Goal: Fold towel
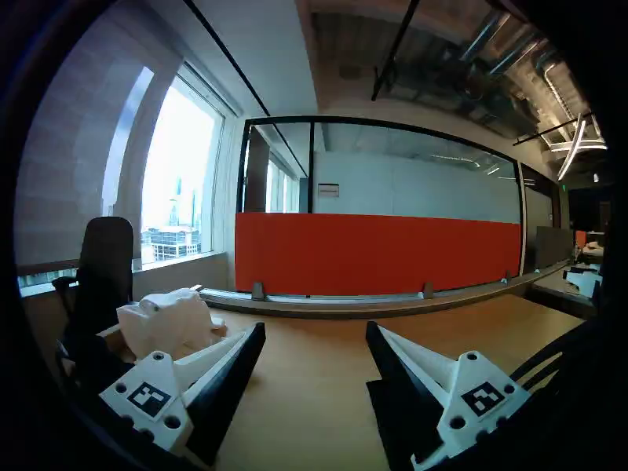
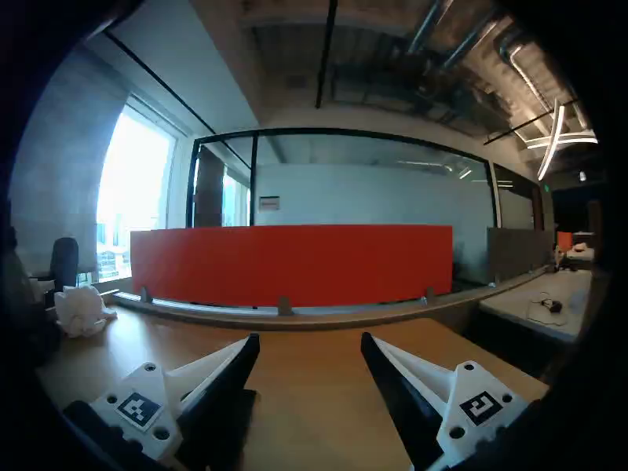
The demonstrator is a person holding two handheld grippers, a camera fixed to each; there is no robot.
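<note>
1. The left gripper [image 1: 314, 330] has its two fingers spread wide apart. Nothing is held between them, and only bare wood shows in the gap.
2. It hangs just over a wooden desk [image 1: 314, 377]. The tabletop runs from the fingers toward 12 o'clock.
3. In the left gripper view the towel [image 1: 169, 318] lies at about 9 o'clock from the gap. It is a white, crumpled heap on the desk, near the left finger's tip, and whether they touch cannot be told.
4. A black office chair [image 1: 102, 275] stands behind the towel, at 9 to 10 o'clock.
5. An orange divider panel [image 1: 377, 253] stands along the far edge of the desk at 12 o'clock, with a glass wall behind it. A bright window [image 1: 177, 196] is at 10 o'clock.
6. The right gripper [image 2: 308, 339] is spread just as wide, with nothing between its fingers, over the same tabletop.
7. In the right gripper view the towel [image 2: 81, 308] sits well apart from the fingers at 9 to 10 o'clock, near the desk's left edge.
8. A neighbouring white desk [image 2: 542, 302] with a small cable on it lies at 3 o'clock.
</note>
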